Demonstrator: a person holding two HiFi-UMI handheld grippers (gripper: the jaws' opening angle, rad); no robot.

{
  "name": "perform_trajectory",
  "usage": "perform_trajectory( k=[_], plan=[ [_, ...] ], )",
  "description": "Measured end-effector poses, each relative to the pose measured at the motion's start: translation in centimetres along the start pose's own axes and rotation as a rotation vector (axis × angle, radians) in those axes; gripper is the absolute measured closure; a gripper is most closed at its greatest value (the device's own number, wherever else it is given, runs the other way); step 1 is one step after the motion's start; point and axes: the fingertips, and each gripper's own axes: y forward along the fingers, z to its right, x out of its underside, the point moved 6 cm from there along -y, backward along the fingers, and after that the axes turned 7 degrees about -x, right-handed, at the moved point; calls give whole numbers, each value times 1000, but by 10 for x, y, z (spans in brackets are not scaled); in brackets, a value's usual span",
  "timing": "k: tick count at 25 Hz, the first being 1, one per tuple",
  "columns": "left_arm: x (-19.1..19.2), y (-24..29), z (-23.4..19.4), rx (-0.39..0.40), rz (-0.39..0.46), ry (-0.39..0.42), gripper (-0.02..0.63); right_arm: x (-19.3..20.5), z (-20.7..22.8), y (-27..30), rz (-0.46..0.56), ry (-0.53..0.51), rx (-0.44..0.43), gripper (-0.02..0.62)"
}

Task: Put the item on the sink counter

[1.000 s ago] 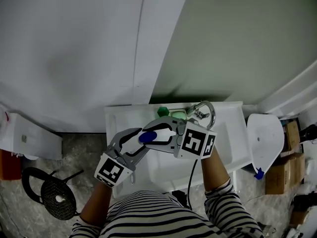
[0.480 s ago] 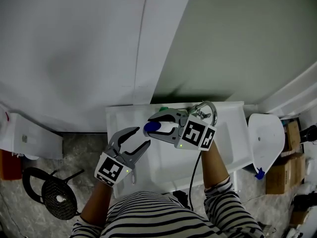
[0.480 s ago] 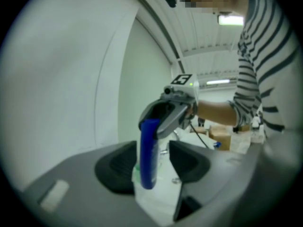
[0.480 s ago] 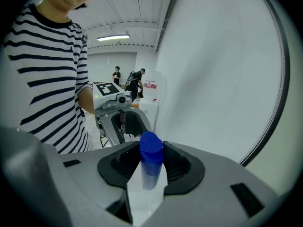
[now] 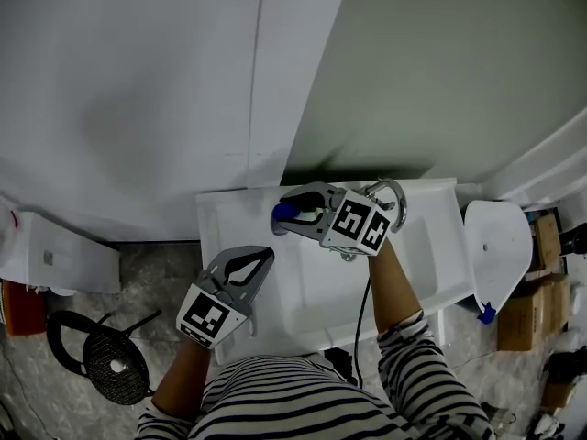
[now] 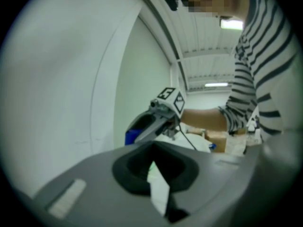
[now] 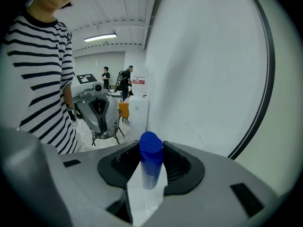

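The item is a small clear bottle with a blue cap (image 5: 286,211). My right gripper (image 5: 279,216) is shut on it and holds it over the back left of the white sink counter (image 5: 215,218). In the right gripper view the bottle (image 7: 151,162) stands cap up between the pads, clamped by my right gripper (image 7: 150,149). My left gripper (image 5: 266,255) hovers over the counter's front left; its jaws have just been closing and now meet with nothing between them. In the left gripper view my left gripper (image 6: 152,151) faces the right gripper (image 6: 156,119) and the blue cap (image 6: 132,136).
A chrome faucet (image 5: 385,193) curves over the sink basin (image 5: 339,291) just right of the right gripper. A white toilet (image 5: 495,246) stands at the right, with cardboard boxes (image 5: 527,324) beyond it. A black wire stool (image 5: 101,360) sits on the floor at the left.
The left gripper, open beside the bottle a second ago, drew back and shut empty. The right gripper carried the bottle toward the back left of the counter and lower.
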Motion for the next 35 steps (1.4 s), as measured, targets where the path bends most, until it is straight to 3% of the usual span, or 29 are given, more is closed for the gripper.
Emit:
perform_trajectory(
  k=[18, 29, 35],
  plan=[
    [15, -3, -4, 10, -43, -25, 600, 56, 51, 45, -19, 134, 113, 451],
    [22, -1, -10, -4, -47, -32, 600, 89, 71, 69, -77, 143, 146, 449],
    [25, 1, -12, -4, -54, -34, 600, 96, 76, 75, -51, 140, 156, 449]
  ],
)
